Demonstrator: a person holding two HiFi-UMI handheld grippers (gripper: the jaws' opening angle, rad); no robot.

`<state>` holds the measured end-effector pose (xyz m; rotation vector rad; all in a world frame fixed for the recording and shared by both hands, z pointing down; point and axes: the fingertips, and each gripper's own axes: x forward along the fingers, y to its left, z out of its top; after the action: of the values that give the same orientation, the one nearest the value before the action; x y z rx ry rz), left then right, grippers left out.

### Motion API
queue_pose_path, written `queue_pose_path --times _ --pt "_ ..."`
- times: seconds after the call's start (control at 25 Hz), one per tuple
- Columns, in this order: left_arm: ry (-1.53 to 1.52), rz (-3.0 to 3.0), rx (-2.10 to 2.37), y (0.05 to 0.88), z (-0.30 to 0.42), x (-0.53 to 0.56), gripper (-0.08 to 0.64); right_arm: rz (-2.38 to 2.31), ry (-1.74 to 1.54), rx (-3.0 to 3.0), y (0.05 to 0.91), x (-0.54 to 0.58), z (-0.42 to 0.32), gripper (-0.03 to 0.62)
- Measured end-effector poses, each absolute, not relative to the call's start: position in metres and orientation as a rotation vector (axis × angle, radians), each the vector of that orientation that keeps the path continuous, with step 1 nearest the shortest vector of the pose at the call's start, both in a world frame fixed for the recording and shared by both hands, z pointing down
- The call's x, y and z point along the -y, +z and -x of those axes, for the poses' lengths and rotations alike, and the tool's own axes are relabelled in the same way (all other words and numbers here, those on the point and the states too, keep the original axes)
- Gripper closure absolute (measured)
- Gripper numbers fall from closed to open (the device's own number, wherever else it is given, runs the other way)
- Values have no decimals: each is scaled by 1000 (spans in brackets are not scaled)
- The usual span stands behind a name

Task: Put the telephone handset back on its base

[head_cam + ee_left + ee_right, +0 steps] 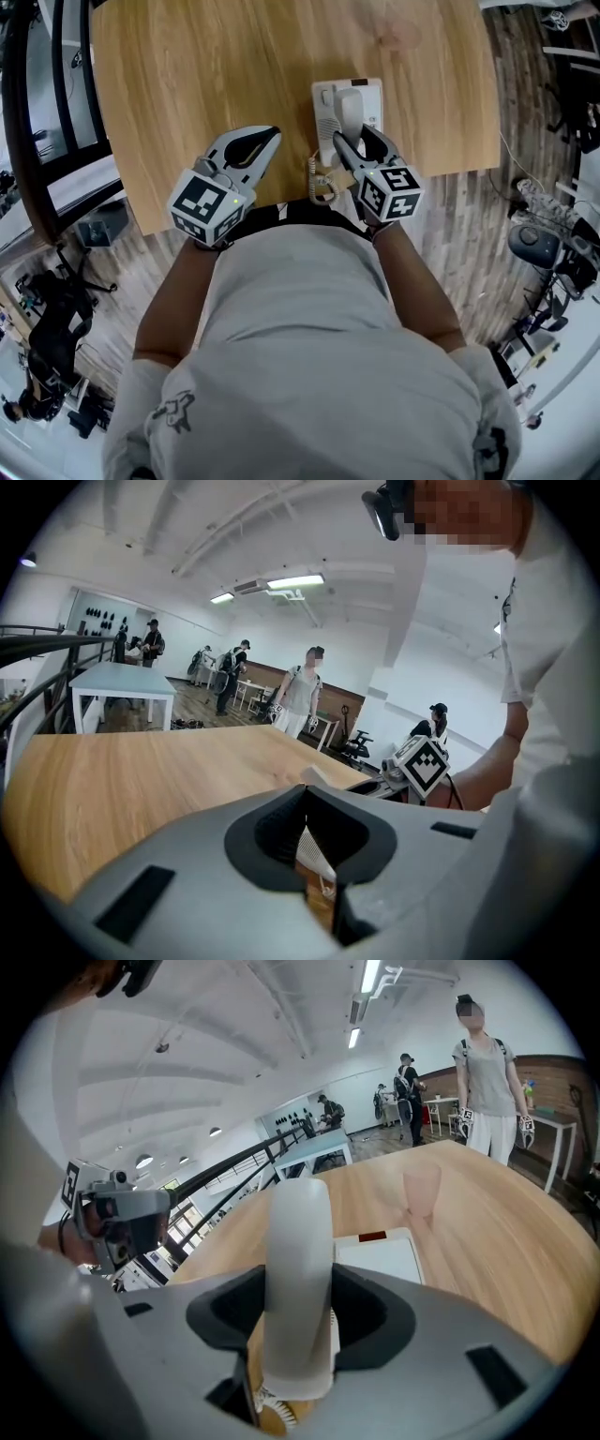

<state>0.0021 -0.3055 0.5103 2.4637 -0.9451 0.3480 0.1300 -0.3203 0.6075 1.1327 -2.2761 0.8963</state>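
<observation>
Holding the handset point(350, 111) in the right gripper point(357, 141), jaws wide and pressed on its sides, right over the base point(371, 97) near the front edge of the counter point(206, 75), with the curly cord point(319, 183) at that edge. Hovering the left gripper point(266, 141) near the base, on its left, jaws shut, nothing between them

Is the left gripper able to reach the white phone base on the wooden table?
Probably yes. The left gripper hovers just left of the white phone base, with only bare wooden table between them. The right gripper, holding the white handset, crowds the base's near side, though.
</observation>
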Motion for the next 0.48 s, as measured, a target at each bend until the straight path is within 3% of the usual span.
queue_pose_path --times 0.48 --pt "385 -2391 937 548 -1 309 554 -1135 962 2192 648 333 -123 368"
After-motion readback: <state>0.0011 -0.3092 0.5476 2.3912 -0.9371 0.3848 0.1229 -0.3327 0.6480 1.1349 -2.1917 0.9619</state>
